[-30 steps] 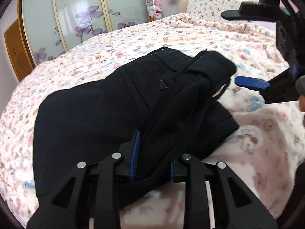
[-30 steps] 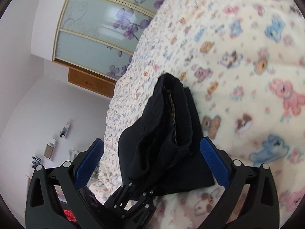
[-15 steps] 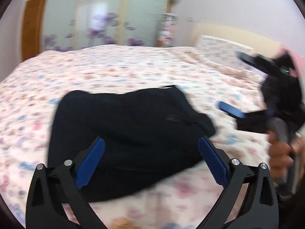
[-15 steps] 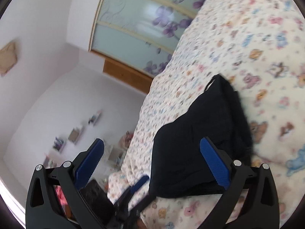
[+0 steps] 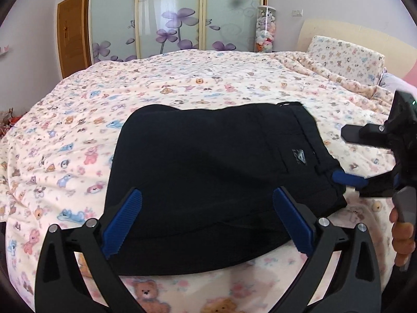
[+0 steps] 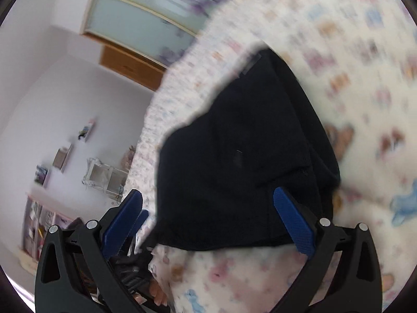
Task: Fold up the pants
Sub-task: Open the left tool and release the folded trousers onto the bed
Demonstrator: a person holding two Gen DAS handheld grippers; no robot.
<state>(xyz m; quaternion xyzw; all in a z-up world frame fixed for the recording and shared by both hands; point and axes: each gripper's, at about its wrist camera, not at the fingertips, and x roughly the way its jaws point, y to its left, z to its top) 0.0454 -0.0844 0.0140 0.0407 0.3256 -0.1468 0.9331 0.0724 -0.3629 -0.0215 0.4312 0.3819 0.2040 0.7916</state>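
Observation:
The black pants (image 5: 208,177) lie folded into a compact flat bundle on the bed, waistband and a small logo toward the right. My left gripper (image 5: 207,221) is open and empty, its blue pads hovering over the bundle's near edge. My right gripper (image 6: 207,221) is open and empty over the bundle's right end; the pants (image 6: 247,161) fill its blurred view. In the left wrist view the right gripper (image 5: 351,156) shows at the right, one blue pad touching the waistband corner.
The bed (image 5: 182,86) has a cream bedspread printed with teddy bears. A pillow (image 5: 346,57) and headboard lie at the far right. A sliding wardrobe with flower glass (image 5: 172,15) and a wooden door (image 5: 71,31) stand behind.
My left gripper opened and let go of the pants fold, which now lies flat on the bundle. It pulled back. My right gripper stayed open and moved closer to the waistband end.

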